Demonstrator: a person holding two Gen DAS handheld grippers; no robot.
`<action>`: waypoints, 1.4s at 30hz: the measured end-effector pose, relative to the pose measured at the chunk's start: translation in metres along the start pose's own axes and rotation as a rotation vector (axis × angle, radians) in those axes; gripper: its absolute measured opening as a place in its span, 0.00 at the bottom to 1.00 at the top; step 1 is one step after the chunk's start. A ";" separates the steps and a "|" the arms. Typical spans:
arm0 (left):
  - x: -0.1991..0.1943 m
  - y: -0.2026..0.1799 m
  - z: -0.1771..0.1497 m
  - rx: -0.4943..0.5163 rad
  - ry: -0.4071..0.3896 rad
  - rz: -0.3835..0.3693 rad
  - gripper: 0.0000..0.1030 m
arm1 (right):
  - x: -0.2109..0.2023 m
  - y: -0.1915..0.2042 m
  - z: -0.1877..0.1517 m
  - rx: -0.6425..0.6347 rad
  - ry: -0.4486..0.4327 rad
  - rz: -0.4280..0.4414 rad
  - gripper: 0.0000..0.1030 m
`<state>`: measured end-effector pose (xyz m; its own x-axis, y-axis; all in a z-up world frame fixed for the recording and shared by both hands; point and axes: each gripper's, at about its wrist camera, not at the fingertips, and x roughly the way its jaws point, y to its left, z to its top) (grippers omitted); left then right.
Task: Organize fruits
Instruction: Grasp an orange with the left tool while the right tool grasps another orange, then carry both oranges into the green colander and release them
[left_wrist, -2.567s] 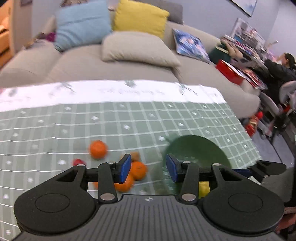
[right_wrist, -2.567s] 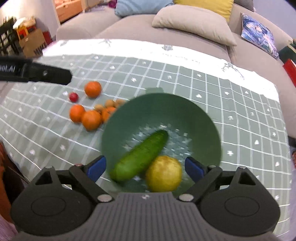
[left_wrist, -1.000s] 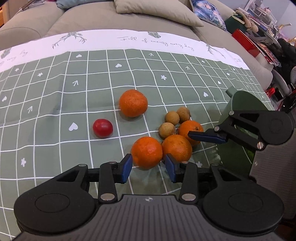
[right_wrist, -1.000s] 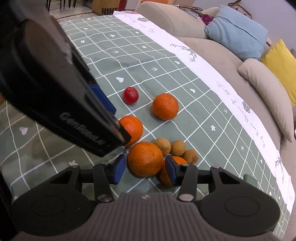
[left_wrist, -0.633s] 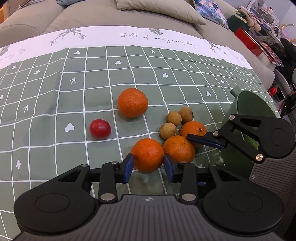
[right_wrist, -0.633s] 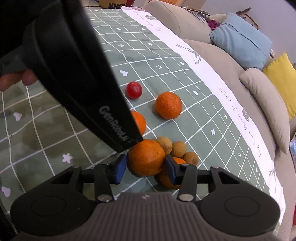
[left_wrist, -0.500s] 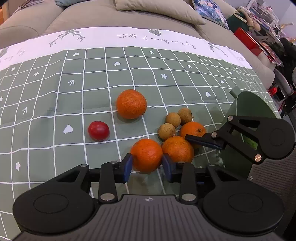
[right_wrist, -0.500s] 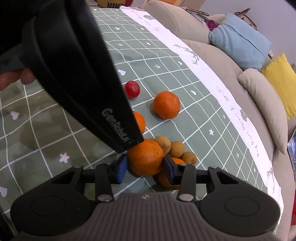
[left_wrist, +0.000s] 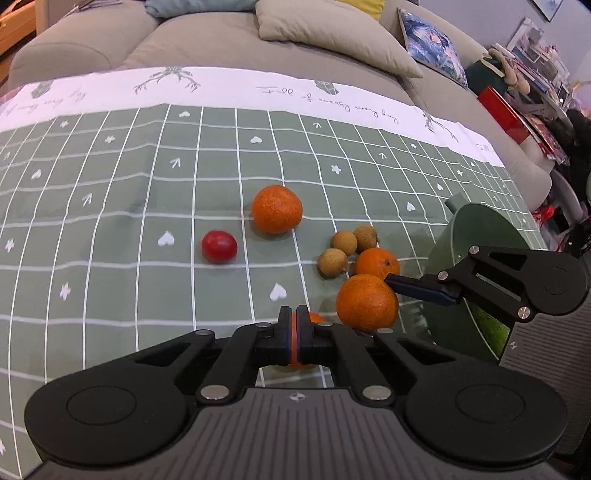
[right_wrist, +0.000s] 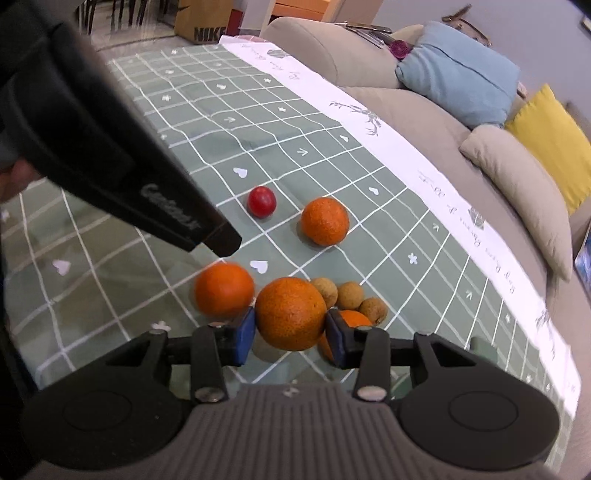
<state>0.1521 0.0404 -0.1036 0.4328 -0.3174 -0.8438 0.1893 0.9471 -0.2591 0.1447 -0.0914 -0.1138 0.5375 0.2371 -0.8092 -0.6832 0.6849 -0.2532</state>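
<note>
The left gripper (left_wrist: 294, 334) hangs low over the bench (left_wrist: 110, 229), its jaws clenched together with nothing caught between them; an orange (right_wrist: 224, 290) sits on the cloth underneath, showing only as an orange sliver past the closed tips in the left wrist view. The right gripper (right_wrist: 290, 332) has its jaws set on either side of a large orange (right_wrist: 290, 314), blue pads (right_wrist: 245, 330) pressing its flanks, so it is grasping that fruit. Whether the fruit is clear of the cloth I cannot tell.

Just behind the held fruit lies a smaller orange (left_wrist: 376, 263), partly hidden, with three brown longans (left_wrist: 344, 243) clustered against it. Further off stands a lone orange (left_wrist: 277, 209), and beside it, apart, a small red fruit (left_wrist: 219, 246). The green bowl (left_wrist: 476, 236) stands to the right of the pile, behind the right gripper's body, something green showing inside. The checked green tablecloth (left_wrist: 92, 184) covers the bench, and a beige sofa (left_wrist: 221, 44) with cushions runs along its far edge.
</note>
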 end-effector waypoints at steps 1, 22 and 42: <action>0.001 -0.001 -0.002 0.004 0.010 0.009 0.01 | 0.000 0.000 0.000 0.010 0.004 0.007 0.37; 0.023 -0.033 -0.021 0.210 0.054 0.059 0.45 | -0.080 -0.032 -0.048 0.418 -0.098 0.064 0.37; 0.026 -0.055 -0.012 0.198 0.079 0.129 0.44 | -0.092 -0.120 -0.123 0.711 -0.015 -0.094 0.37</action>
<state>0.1424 -0.0197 -0.1170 0.3961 -0.1825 -0.8999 0.3091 0.9494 -0.0565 0.1162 -0.2800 -0.0742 0.5888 0.1614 -0.7920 -0.1496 0.9847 0.0894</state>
